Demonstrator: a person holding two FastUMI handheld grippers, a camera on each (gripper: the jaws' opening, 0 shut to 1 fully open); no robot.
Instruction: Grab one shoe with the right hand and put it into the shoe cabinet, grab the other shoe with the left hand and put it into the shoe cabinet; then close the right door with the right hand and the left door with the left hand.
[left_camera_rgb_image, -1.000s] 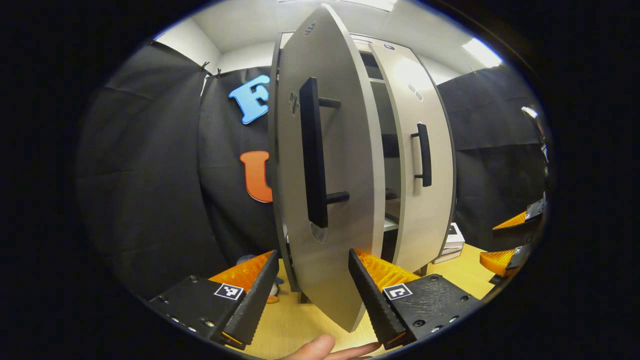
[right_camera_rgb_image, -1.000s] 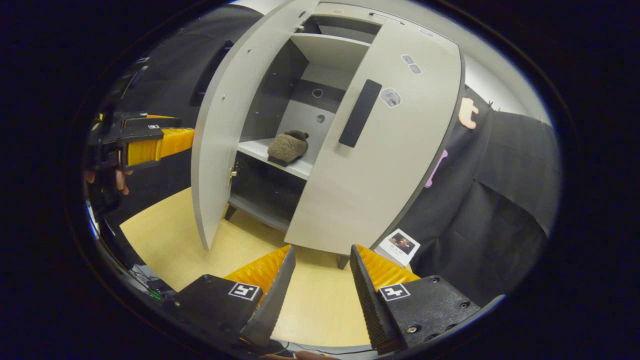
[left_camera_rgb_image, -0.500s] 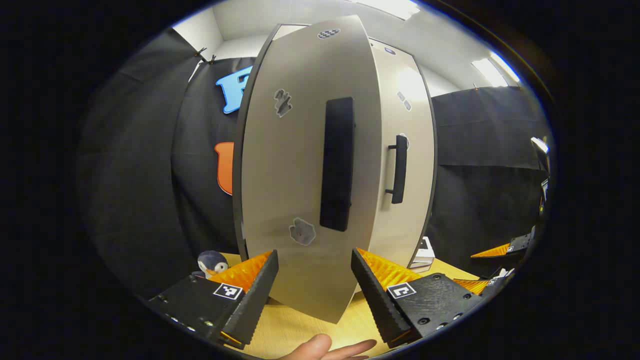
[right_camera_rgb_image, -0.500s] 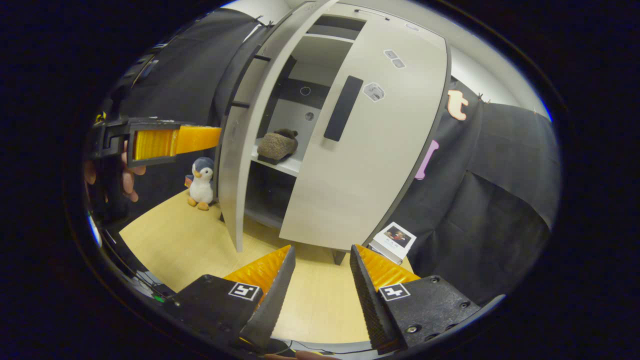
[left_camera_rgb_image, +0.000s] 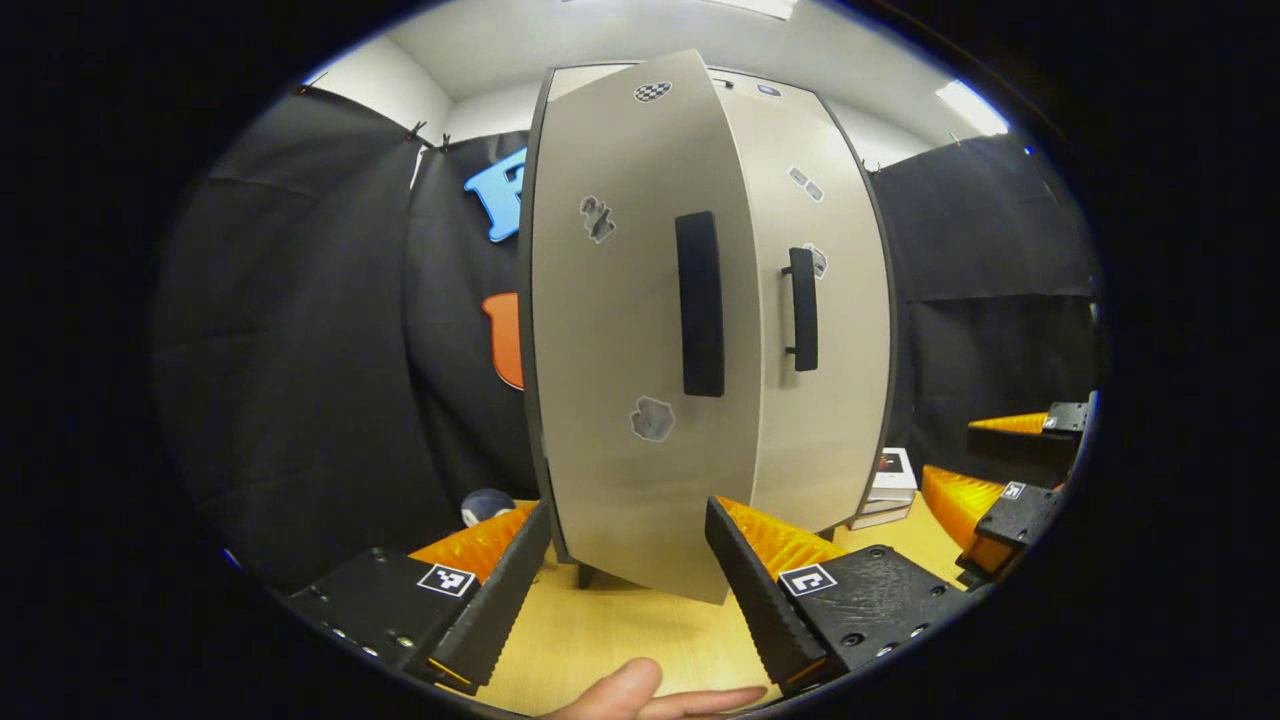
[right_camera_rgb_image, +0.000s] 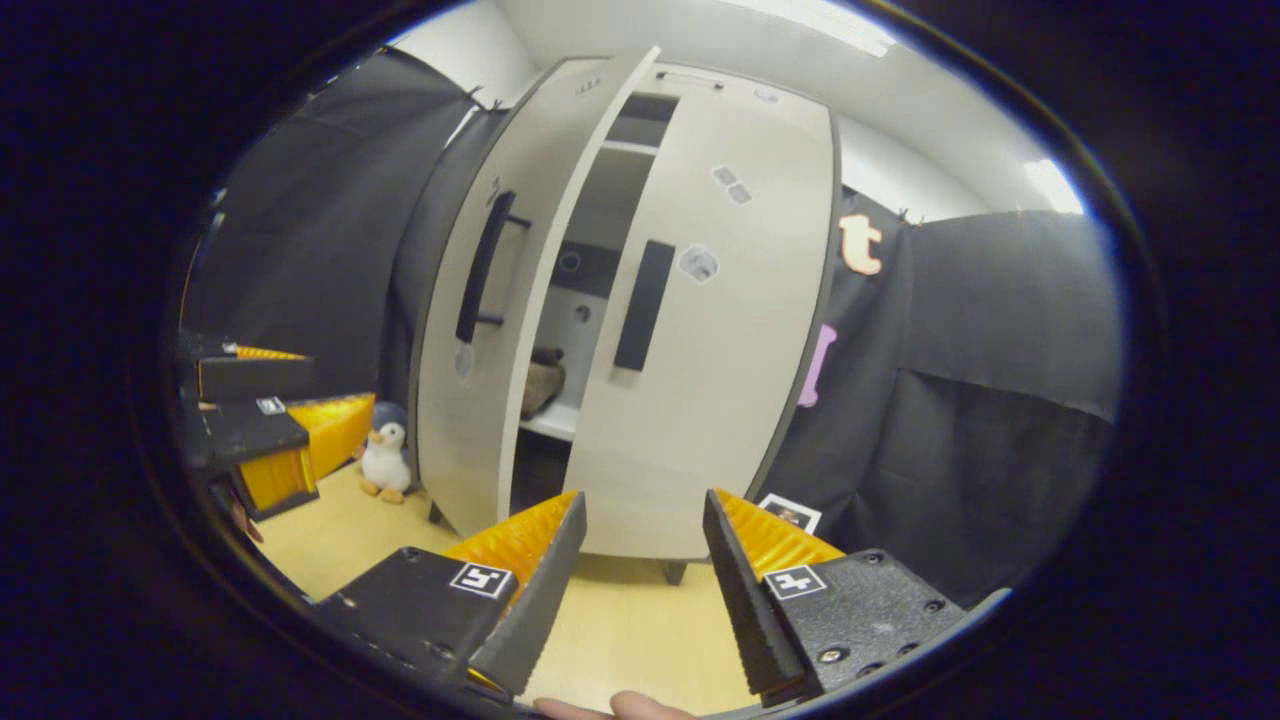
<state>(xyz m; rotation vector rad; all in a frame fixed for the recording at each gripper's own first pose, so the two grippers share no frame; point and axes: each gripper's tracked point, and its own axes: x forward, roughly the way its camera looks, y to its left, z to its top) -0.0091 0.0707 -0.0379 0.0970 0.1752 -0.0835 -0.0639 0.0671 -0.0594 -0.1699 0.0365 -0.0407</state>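
Closing the shoe cabinet (right_camera_rgb_image: 700, 400): left door (left_camera_rgb_image: 620, 330) ajar, shoe (right_camera_rgb_image: 543, 380) shelved at 10 o'clock. Left gripper (left_camera_rgb_image: 625, 580) and right gripper (right_camera_rgb_image: 640, 590) both spread, empty. Next, likely pushing the left door flush

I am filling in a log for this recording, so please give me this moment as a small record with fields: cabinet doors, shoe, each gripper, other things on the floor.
left door: nearly shut, a narrow gap remains
right door: looks shut
shoe: on a shelf inside, seen through the gap
left gripper: open, holding nothing, in front of the left door
right gripper: open, holding nothing, in front of the right door
floor: toy penguin left of the cabinet; books to its right
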